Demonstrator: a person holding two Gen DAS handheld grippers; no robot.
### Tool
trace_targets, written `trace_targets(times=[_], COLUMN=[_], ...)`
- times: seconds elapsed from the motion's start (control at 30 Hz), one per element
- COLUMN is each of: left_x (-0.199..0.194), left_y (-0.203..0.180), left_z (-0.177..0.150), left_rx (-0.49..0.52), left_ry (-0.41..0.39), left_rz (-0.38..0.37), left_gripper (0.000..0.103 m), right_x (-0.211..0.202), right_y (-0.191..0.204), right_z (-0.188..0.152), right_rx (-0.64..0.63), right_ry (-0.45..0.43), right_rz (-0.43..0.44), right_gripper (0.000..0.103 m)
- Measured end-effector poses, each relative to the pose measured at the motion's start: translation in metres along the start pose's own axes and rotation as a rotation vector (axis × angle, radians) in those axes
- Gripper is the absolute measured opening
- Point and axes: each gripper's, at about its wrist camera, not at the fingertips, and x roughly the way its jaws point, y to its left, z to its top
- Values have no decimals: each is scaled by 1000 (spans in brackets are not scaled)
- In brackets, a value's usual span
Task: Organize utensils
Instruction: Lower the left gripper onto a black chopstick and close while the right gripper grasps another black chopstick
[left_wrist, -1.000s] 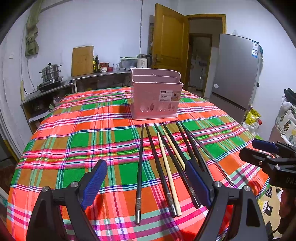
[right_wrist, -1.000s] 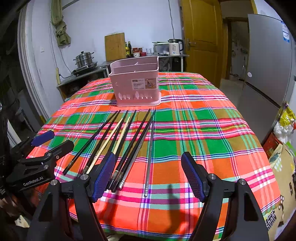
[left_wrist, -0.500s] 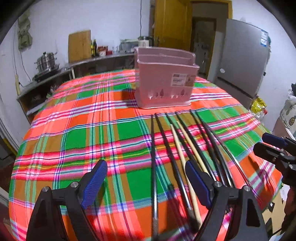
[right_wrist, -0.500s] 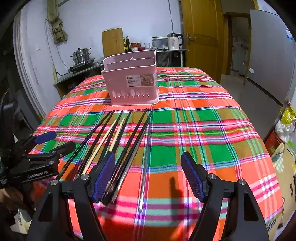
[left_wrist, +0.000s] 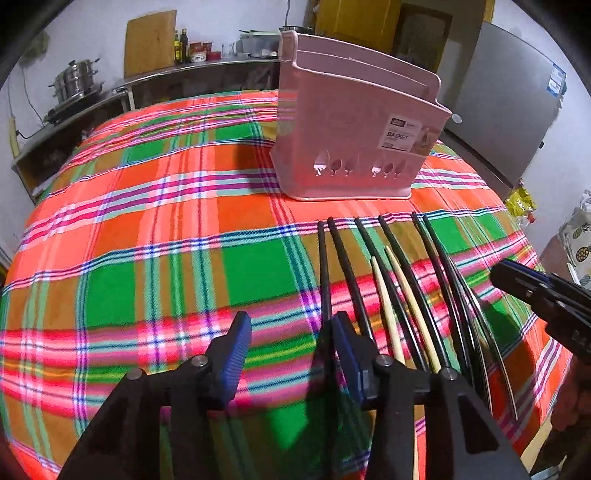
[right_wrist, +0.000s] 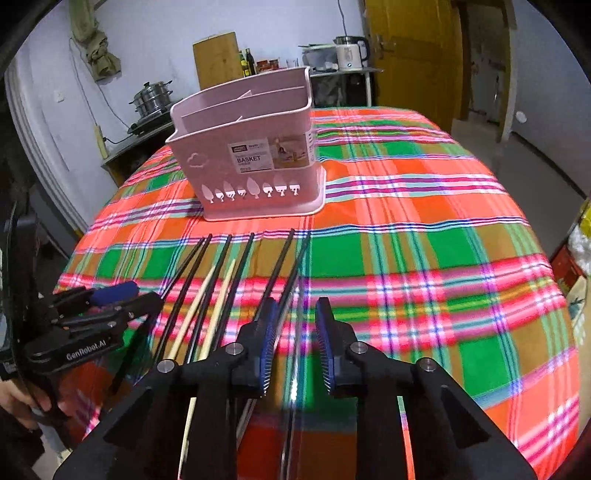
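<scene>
Several black chopsticks and two pale wooden chopsticks (left_wrist: 384, 306) lie side by side on the plaid tablecloth, in front of a pink utensil basket (left_wrist: 354, 140) (right_wrist: 251, 162). My left gripper (left_wrist: 291, 332) hovers low at the left end of the row. Its jaws are closing, with the leftmost black chopstick (left_wrist: 324, 266) just inside its right finger. My right gripper (right_wrist: 295, 325) is closing at the other end of the row, with the rightmost dark chopstick (right_wrist: 301, 258) between its pads; they are not pressing on it. Each view shows the other gripper at its edge (left_wrist: 513, 277) (right_wrist: 136, 295).
The round table's cloth (right_wrist: 443, 258) drops away at the near and right edges. Behind it stand a counter with a steel pot (left_wrist: 75, 79), a wooden board (right_wrist: 216, 59), bottles and a kettle (right_wrist: 349, 53). A grey fridge (left_wrist: 509, 110) and a yellow door (right_wrist: 410, 55) are at the back right.
Both grippers have moved forward and down toward the chopsticks. Their jaws have narrowed from wide open, the right more than the left. The basket looms closer in both views.
</scene>
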Motion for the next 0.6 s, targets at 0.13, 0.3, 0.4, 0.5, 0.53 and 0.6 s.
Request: trace_targets(times=[0.13, 0.3, 0.4, 0.5, 0.53, 0.6], left_x=[7, 14, 17, 18, 19, 20], left_y=[-4, -6, -4, -2, -1, -1], left_z=[7, 16, 21, 25, 26, 29], left_rx=[22, 32, 27, 12, 8, 0], left_ry=[9, 13, 17, 23, 27, 35], left_rz=[1, 18, 25, 24, 22, 16], left_gripper=[39, 31, 28, 24, 24, 24], right_x=[17, 38, 52, 61, 64, 67], right_y=[-4, -12, -14, -14, -13, -14], right_z=[12, 26, 32, 37, 38, 40], right_rx=[22, 68, 83, 87, 86, 81], right_ry=[29, 67, 97, 117, 124, 127], right_rz=[15, 37, 42, 45, 44, 35], right_gripper=[22, 21, 18, 18, 17, 14])
